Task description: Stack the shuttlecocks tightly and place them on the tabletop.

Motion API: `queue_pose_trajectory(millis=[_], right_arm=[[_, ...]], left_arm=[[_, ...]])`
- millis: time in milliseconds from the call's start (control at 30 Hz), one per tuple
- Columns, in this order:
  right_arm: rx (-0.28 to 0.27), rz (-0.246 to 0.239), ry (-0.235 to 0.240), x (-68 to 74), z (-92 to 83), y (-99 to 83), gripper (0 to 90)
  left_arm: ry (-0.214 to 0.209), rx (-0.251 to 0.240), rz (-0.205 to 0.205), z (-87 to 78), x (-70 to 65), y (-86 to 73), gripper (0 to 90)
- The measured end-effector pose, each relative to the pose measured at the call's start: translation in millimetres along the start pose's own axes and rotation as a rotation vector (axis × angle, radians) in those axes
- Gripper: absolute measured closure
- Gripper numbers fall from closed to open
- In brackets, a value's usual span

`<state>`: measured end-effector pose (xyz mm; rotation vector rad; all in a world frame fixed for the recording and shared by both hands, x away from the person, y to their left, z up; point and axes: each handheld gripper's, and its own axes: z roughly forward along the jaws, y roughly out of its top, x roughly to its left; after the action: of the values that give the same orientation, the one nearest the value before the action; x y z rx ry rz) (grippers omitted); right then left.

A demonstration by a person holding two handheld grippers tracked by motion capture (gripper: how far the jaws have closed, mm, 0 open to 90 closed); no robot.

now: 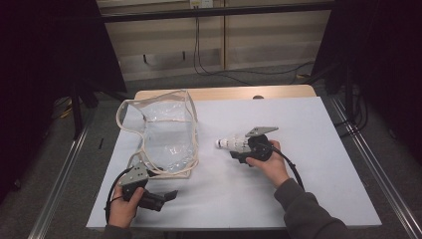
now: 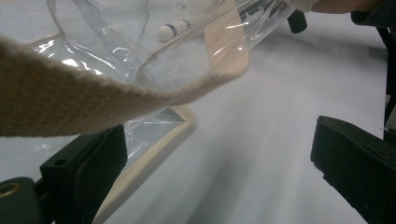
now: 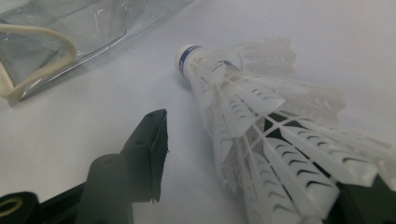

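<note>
A white plastic shuttlecock [image 1: 233, 144] [image 3: 261, 121] lies between the jaws of my right gripper [image 1: 242, 148] [image 3: 243, 154], cork end pointing away. Its skirt covers the right jaw, and the left jaw stands a small gap clear of the feathers, so the gripper is open. A clear plastic bag [image 1: 164, 134] with beige webbing trim [image 2: 70, 105] lies at the table's left. My left gripper [image 1: 166, 195] [image 2: 219, 163] sits at the bag's near corner with its jaws wide apart. The beige strap passes just above its left jaw. Through the bag the shuttlecock's cork [image 2: 173, 29] shows.
The white table sheet [image 1: 308, 149] has free room at the right and near the front edge. A wooden table edge [image 1: 224, 93] runs along the back. Dark curtains and metal floor rails flank both sides.
</note>
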<state>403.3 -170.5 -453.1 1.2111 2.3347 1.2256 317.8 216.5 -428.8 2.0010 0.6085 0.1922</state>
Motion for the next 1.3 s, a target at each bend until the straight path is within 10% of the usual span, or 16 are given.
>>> queue_pose_trajectory(millis=[1300], right_arm=[[-0.004,-0.047,-0.046,0.6,8.4,6.4,82.0]], left_arm=[[-0.001,0.001,-0.003,-0.5,0.6,-0.5,3.7]])
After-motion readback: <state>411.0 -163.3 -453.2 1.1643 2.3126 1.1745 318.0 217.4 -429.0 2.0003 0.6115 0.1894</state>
